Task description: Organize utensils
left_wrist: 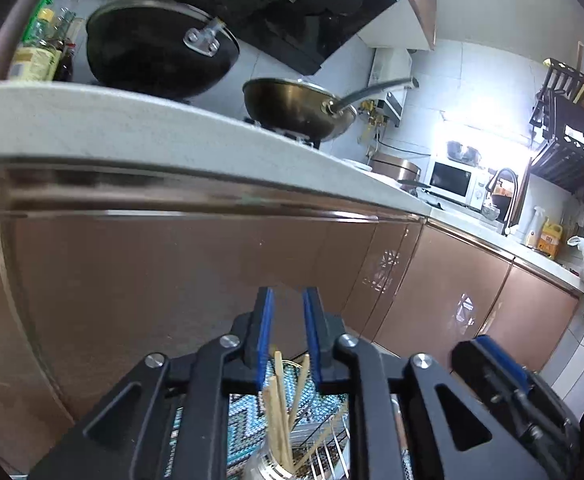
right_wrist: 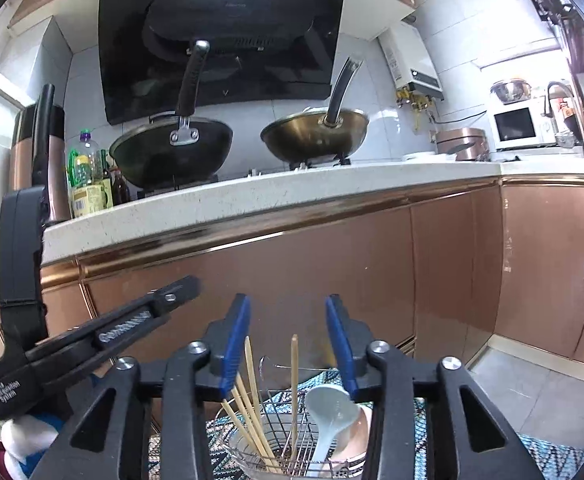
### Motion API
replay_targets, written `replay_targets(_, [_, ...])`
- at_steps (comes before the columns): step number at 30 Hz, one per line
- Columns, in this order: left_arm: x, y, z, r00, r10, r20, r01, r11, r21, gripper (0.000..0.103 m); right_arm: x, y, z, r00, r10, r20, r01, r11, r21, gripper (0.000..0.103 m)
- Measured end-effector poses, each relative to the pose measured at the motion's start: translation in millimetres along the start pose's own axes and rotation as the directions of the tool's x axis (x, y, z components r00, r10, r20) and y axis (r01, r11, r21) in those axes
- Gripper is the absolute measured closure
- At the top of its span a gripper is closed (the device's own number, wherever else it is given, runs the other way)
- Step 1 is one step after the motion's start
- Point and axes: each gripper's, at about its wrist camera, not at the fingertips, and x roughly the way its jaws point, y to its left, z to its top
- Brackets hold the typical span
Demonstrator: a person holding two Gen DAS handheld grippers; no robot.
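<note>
Wooden chopsticks (right_wrist: pixel 251 412) stand in a wire basket (right_wrist: pixel 287 436) below my right gripper (right_wrist: pixel 287 336), next to a white spoon (right_wrist: pixel 328 412) and a pink bowl (right_wrist: pixel 356 428). My right gripper is open and empty above them. My left gripper (left_wrist: pixel 287 328) is open and empty, held above chopsticks (left_wrist: pixel 277 408) that stand in a metal cup (left_wrist: pixel 267 466) beside a wire rack (left_wrist: pixel 324 444). The left gripper's body also shows in the right wrist view (right_wrist: pixel 91 336). The right gripper's body shows at the lower right of the left wrist view (left_wrist: pixel 508 396).
A patterned mat (right_wrist: pixel 552 456) lies under the basket. Copper cabinet doors (right_wrist: pixel 312 280) face me below a white countertop (right_wrist: pixel 251 196). A black wok (right_wrist: pixel 171 152) and a brass wok (right_wrist: pixel 316 136) sit on the stove. Bottles (right_wrist: pixel 87 176) stand at the left.
</note>
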Motion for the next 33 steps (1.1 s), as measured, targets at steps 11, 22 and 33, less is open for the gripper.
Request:
replay_targets(11, [-101.1,6.0,-1.0,0.997,0.071,-0.029,-0.070,0.997,0.041,0.067,-72.9,13.8,2.6,0.994,-0.105,-0.036,0.104,0.994,-0.012,0.042])
replay_targets(22, [-180.0,18.7,-33.3,0.993,0.056,-0.099,-0.055,0.998,0.010,0.061,-141.7,32.1,-8.0,0.979,-0.196,-0.064,0.194,0.981,-0.025,0.023])
replay_targets(33, [-220.3,22.7,-39.5,0.990,0.073,-0.120,-0.074,0.997,-0.001,0.054,-190.2,42.5,-15.1,0.972,-0.223,-0.077,0.222,0.975,-0.022,0.019])
